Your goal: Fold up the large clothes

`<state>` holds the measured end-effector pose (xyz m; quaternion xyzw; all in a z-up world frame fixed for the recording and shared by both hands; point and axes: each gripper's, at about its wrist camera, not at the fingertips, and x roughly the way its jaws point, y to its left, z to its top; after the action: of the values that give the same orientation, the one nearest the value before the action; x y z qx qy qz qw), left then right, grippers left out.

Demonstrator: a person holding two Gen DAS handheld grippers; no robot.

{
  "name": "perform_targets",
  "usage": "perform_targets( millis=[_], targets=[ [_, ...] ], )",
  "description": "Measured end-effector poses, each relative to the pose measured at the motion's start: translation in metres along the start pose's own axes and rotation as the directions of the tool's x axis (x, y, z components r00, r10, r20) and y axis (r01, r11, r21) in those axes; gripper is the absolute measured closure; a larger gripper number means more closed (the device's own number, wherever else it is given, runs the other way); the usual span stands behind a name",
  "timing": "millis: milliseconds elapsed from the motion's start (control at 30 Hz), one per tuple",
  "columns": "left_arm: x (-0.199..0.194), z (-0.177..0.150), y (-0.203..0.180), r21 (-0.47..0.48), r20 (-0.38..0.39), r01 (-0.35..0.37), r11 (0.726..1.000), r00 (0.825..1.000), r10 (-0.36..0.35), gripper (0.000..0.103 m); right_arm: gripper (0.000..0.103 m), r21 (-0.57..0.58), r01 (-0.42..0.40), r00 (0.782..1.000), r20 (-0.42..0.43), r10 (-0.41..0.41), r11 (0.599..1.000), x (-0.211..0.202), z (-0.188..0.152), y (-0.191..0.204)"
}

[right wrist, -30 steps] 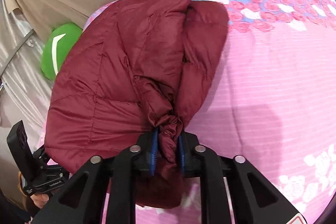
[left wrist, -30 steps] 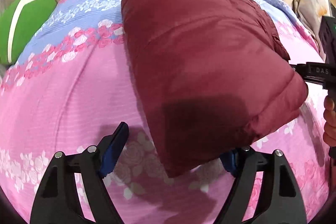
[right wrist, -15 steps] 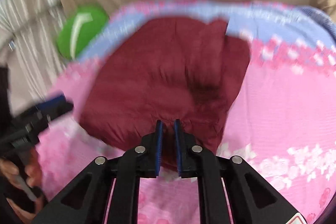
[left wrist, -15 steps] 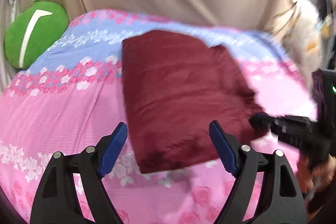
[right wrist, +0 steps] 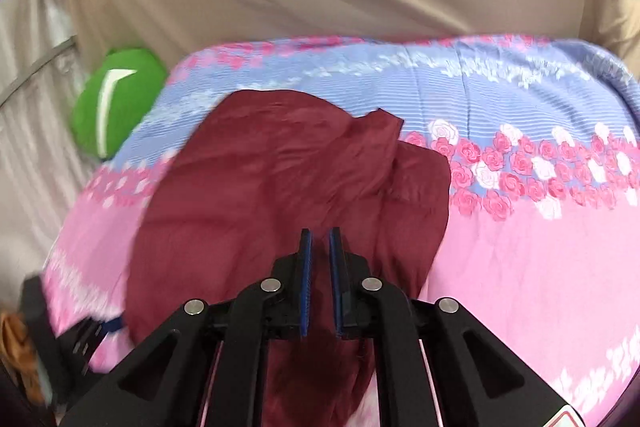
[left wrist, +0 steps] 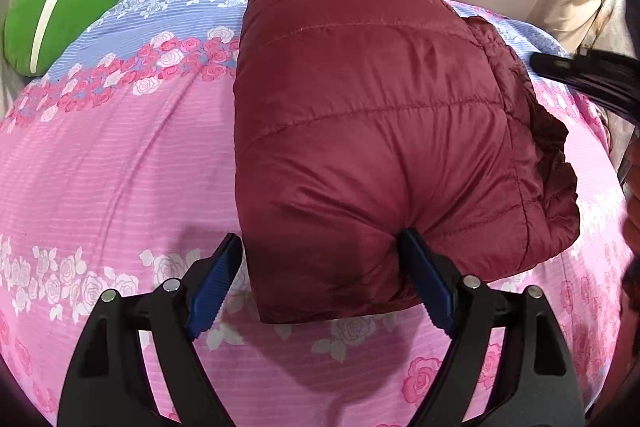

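Left wrist view: our left gripper (left wrist: 320, 279) has its fingers spread wide, astride the near corner of the jacket (left wrist: 380, 131); one blue pad seems to press into the padding, yet nothing is pinched.
Right wrist view: our right gripper (right wrist: 320, 279) has its fingers drawn nearly together with a thin gap, and nothing visible is caught in it; the jacket (right wrist: 288, 195) lies just beyond and beneath the tips.
Jacket: maroon, quilted, lying in a thick bundle on the bed (left wrist: 100, 167), straight ahead of both pairs of fingers.
Why it lies so: we judge the folding is mostly done, since the layers are stacked and the puffy filling keeps them from lying flat.
Why the left fingers sit there: likely to press or square off the near edge, though we cannot be sure.
Loose part: a crinkled edge sticks out on the far right of the left fingers.
Count: one jacket, one green cushion (left wrist: 64, 7) well off to the left, one flowered bed cover, two grippers.
Blur: the right view is smeared, so fine detail there is unclear.
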<state>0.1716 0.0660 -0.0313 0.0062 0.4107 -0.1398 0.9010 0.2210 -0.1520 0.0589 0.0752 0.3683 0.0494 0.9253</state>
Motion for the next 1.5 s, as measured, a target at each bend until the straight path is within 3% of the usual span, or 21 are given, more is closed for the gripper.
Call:
perform_targets(
  millis=[100, 200, 300, 367, 467, 633, 800, 967, 1033, 1167, 1367, 1500],
  targets=[
    [0.003, -0.001, 0.005, -0.022, -0.003, 0.018, 1.0, 1.0, -0.018, 0.019, 0.101, 0.023, 0.018, 0.994, -0.109, -0.015, 1.0, 0.058, -0.002, -0.01],
    [0.006, -0.002, 0.006, -0.035, -0.011, 0.031, 0.999, 0.999, -0.031, 0.018, 0.101, 0.022, 0.016, 0.993, -0.121, -0.013, 1.0, 0.073, -0.015, -0.017],
    [0.005, -0.001, 0.004, -0.036, -0.012, 0.018, 0.999, 1.0, -0.018, 0.018, 0.097, 0.044, 0.053, 0.995, -0.092, -0.049, 0.998, 0.051, -0.013, -0.013],
    [0.002, -0.001, 0.004, -0.043, -0.007, 0.013, 0.999, 1.0, -0.014, 0.018, 0.096, 0.029, 0.033, 0.999, -0.018, -0.032, 0.999, 0.013, -0.016, -0.001],
    [-0.002, -0.003, 0.002, -0.045, 0.002, -0.001, 0.999, 1.0, 0.001, 0.019, 0.096, -0.01, 0.008, 1.0, 0.025, -0.007, 1.0, -0.026, -0.038, 0.013],
    [-0.008, -0.005, -0.006, -0.03, 0.02, -0.037, 0.999, 0.999, 0.038, 0.019, 0.096, -0.061, 0.071, 0.995, -0.06, -0.075, 0.996, -0.012, -0.088, 0.017],
    [-0.01, -0.006, -0.011, -0.025, 0.037, -0.076, 0.997, 0.996, 0.077, 0.02, 0.097, -0.022, 0.079, 0.993, -0.083, -0.081, 0.997, 0.006, -0.104, 0.01],
    [-0.022, -0.011, -0.023, -0.029, 0.094, -0.142, 0.989, 0.985, 0.144, 0.019, 0.087, -0.029, 0.089, 0.996, 0.004, -0.089, 0.996, -0.031, -0.116, 0.019],
    [-0.024, -0.013, -0.029, -0.028, 0.111, -0.154, 0.988, 0.981, 0.157, 0.017, 0.067, -0.026, 0.125, 0.991, 0.05, -0.124, 0.992, -0.044, -0.129, 0.02],
    [-0.026, -0.021, -0.047, -0.012, 0.156, -0.197, 0.98, 0.968, 0.196, 0.011, 0.06, -0.01, 0.2, 0.976, 0.095, -0.198, 0.98, -0.054, -0.155, 0.019],
    [-0.024, -0.035, -0.062, -0.038, 0.165, -0.198, 0.979, 0.965, 0.202, 0.01, 0.052, -0.028, 0.297, 0.948, 0.128, -0.291, 0.954, -0.058, -0.176, 0.024],
    [-0.023, -0.047, -0.073, -0.026, 0.19, -0.229, 0.973, 0.954, 0.23, 0.01, 0.05, -0.039, 0.29, 0.953, 0.106, -0.285, 0.956, -0.053, -0.185, 0.028]
  ],
)
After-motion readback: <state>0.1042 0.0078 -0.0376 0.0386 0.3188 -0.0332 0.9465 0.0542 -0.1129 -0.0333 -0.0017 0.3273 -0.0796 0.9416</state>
